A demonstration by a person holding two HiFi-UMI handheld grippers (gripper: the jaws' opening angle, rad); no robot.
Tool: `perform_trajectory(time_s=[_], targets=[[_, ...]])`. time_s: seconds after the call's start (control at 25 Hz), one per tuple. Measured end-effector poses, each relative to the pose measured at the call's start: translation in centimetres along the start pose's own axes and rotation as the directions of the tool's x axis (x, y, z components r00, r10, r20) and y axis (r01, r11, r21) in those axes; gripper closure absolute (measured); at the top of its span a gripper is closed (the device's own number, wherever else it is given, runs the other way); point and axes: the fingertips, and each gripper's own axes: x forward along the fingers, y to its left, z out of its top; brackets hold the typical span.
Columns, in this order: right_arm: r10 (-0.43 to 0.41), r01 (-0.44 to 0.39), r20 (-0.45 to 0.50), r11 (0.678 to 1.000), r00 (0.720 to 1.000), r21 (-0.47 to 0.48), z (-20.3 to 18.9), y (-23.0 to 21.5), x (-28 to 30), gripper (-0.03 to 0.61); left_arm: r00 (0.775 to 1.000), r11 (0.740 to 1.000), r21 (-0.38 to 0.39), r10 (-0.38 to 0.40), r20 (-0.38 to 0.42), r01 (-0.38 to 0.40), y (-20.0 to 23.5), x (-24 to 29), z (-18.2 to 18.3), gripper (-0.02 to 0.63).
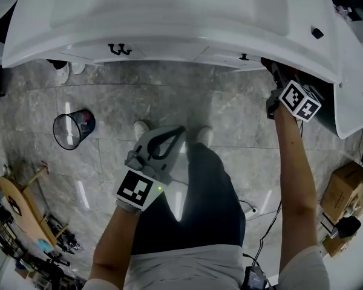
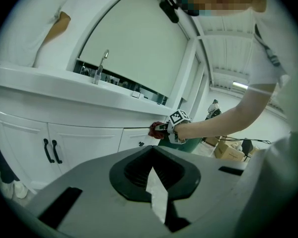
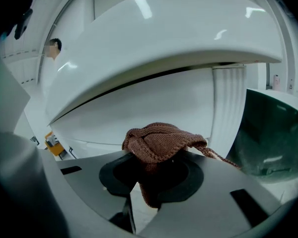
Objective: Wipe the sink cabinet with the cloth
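The white sink cabinet (image 1: pixel 169 56) runs along the top of the head view under its counter, and two black door handles (image 2: pixel 52 151) show in the left gripper view. A brown knitted cloth (image 3: pixel 159 140) is bunched in my right gripper (image 3: pixel 154 158), which is shut on it. That gripper (image 1: pixel 277 83) sits at the cabinet's right end just below the counter edge, with the cloth (image 2: pixel 155 128) close against the white cabinet front (image 3: pixel 164 108). My left gripper (image 1: pixel 169 139) hangs back over the floor, away from the cabinet. It is shut (image 2: pixel 151 149) with nothing in it.
A wire wastebasket (image 1: pixel 72 127) stands on the grey floor at the left. A dark green bin (image 3: pixel 273 133) sits just right of the cabinet end. Cardboard boxes (image 1: pixel 345 189) and cables (image 1: pixel 254 210) lie at the right, and wooden items (image 1: pixel 24 210) at the lower left. A faucet (image 2: pixel 100 63) rises from the counter.
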Motion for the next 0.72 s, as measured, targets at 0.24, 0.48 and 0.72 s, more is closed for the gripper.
perform_trajectory(time_s=[0.24, 0.48, 0.72], targets=[[0.017, -0.018, 0.018, 0.999, 1.0, 0.031, -0.5, 4.3, 1.2, 0.482, 1.0, 1.0, -0.009, 0.013, 0.008, -0.013, 2.0, -1.6, -0.4, 0.603], [0.049, -0.049, 0.016, 0.998, 0.999, 0.04, -1.3, 8.8, 2.5, 0.482, 1.0, 1.0, -0.017, 0.021, 0.017, -0.02, 3.7, -3.2, -0.6, 0.603], [0.082, -0.083, 0.008, 0.995, 0.997, 0.061, -1.7, 12.9, 3.3, 0.482, 0.999, 0.999, -0.029, 0.023, 0.023, -0.022, 5.3, -4.7, -0.7, 0.603]])
